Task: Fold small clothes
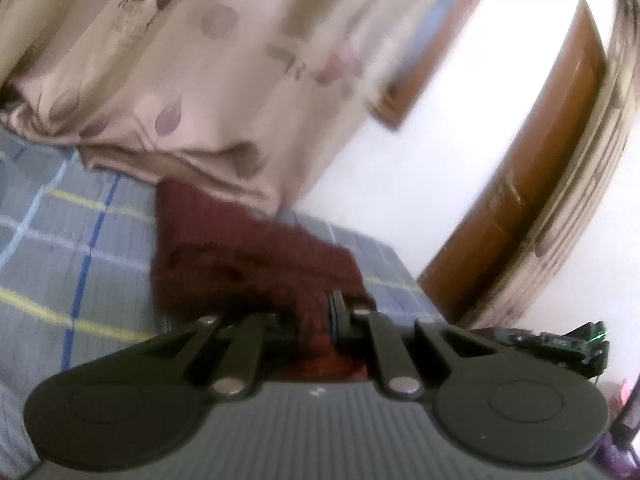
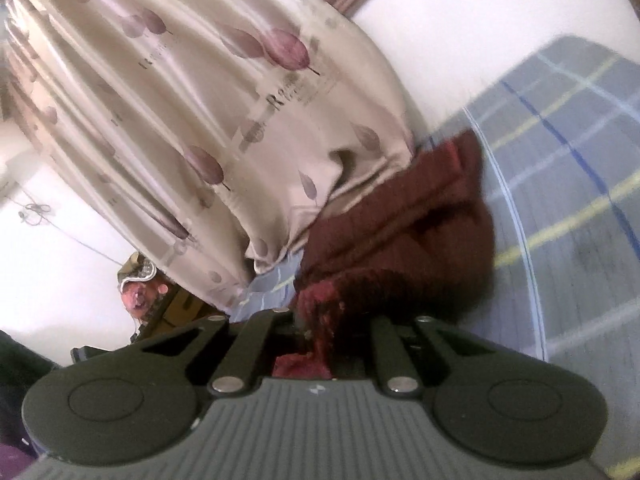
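Observation:
A dark red knitted garment point(image 1: 248, 256) lies bunched on the grey checked bed sheet point(image 1: 72, 248). My left gripper point(image 1: 316, 316) is shut on its near edge, with red cloth pinched between the fingers. In the right wrist view the same garment point(image 2: 408, 236) is heaped on the sheet point(image 2: 580, 184). My right gripper point(image 2: 320, 320) is shut on another part of its edge, and red cloth fills the gap between the fingers. The fingertips of both grippers are mostly hidden by the cloth.
A beige curtain with purple leaf print point(image 1: 192, 60) hangs down onto the bed just behind the garment, also in the right wrist view point(image 2: 192, 112). A brown wooden door frame point(image 1: 532, 184) and white wall stand to the right. Clutter point(image 2: 140, 292) sits beside the bed.

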`<state>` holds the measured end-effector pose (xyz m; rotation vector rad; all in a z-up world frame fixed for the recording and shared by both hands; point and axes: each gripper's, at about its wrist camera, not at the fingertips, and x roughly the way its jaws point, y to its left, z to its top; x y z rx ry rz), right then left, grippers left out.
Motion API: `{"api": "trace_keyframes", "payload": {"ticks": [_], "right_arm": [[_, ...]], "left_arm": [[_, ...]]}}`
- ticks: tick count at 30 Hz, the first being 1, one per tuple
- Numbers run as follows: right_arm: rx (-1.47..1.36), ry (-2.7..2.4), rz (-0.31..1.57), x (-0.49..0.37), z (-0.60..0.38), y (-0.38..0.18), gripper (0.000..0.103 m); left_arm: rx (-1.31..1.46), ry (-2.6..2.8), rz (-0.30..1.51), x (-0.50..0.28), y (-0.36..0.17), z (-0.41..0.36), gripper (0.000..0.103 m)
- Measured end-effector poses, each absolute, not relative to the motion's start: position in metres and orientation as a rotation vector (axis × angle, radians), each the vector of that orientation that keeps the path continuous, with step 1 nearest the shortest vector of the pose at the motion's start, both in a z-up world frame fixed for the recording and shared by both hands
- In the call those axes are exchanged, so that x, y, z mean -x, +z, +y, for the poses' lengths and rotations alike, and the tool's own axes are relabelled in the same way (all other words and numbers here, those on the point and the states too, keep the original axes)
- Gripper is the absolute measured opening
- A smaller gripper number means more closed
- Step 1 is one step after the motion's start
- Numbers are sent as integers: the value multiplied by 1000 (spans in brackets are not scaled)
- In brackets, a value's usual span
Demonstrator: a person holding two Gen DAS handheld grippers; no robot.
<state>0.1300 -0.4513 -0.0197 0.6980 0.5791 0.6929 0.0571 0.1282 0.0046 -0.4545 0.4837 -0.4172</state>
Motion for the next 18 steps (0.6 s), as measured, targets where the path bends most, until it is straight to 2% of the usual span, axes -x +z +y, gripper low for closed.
{"api": "trace_keyframes", "payload": {"ticks": [10, 18], "right_arm": [[-618, 702, 521, -213, -444, 25, 14], [-589, 686, 525, -265, -440, 32, 14]], "left_arm": [[489, -334, 412, -131, 29, 138, 11], [476, -285, 407, -165, 30, 135, 11]]}}
